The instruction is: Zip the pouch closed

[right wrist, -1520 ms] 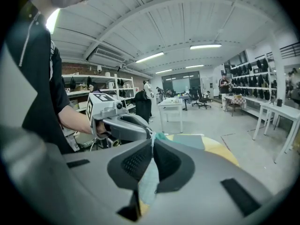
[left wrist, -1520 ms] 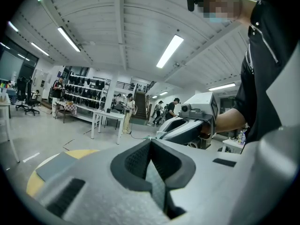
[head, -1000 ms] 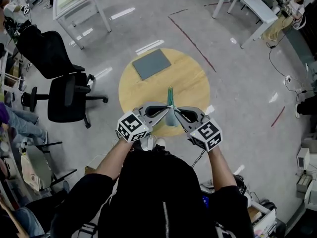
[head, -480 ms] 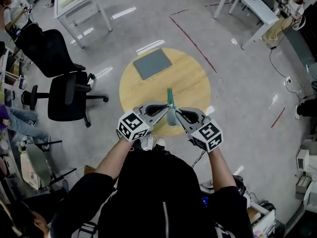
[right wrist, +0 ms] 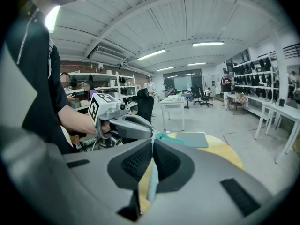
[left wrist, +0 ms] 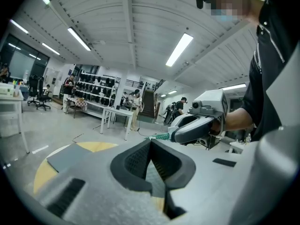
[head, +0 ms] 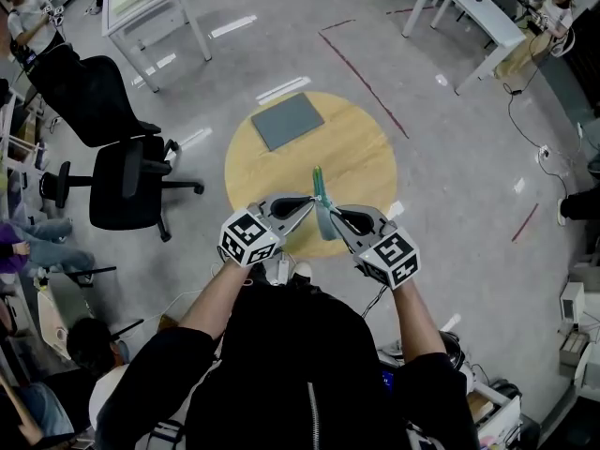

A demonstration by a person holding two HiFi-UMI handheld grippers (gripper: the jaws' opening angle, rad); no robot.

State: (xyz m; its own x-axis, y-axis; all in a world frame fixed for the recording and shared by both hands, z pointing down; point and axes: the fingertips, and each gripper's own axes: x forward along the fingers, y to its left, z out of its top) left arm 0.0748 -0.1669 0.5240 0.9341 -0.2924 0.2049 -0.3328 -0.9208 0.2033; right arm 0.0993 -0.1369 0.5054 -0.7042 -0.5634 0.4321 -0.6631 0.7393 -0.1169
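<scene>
Both pairs of jaws are drawn tight. The right gripper (right wrist: 153, 144) pinches a pale blue-green strip of the pouch (head: 319, 186), which runs down between its pads in the right gripper view. The left gripper (left wrist: 151, 142) has its jaws together at the tips. It seems to nip a thin edge or the zip end of the same pouch, though that bit is too small to make out for sure.

In the head view the two grippers meet tip to tip at the middle of the frame, just above the person's black top. The left one comes in from the lower left and the right one from the lower right. The pouch stands on edge between them as a narrow teal sliver reaching up the frame from the tips. It is held above the near edge of a round wooden table (head: 366, 157).

Further up the frame a grey mat (head: 287, 120) lies flat on the table's far side, well apart from the pouch. Beyond the table a red line (head: 366, 82) crosses the grey floor. Two black office chairs (head: 131, 190) stand at the left, and white desks (head: 473, 7) sit in the upper corners.
</scene>
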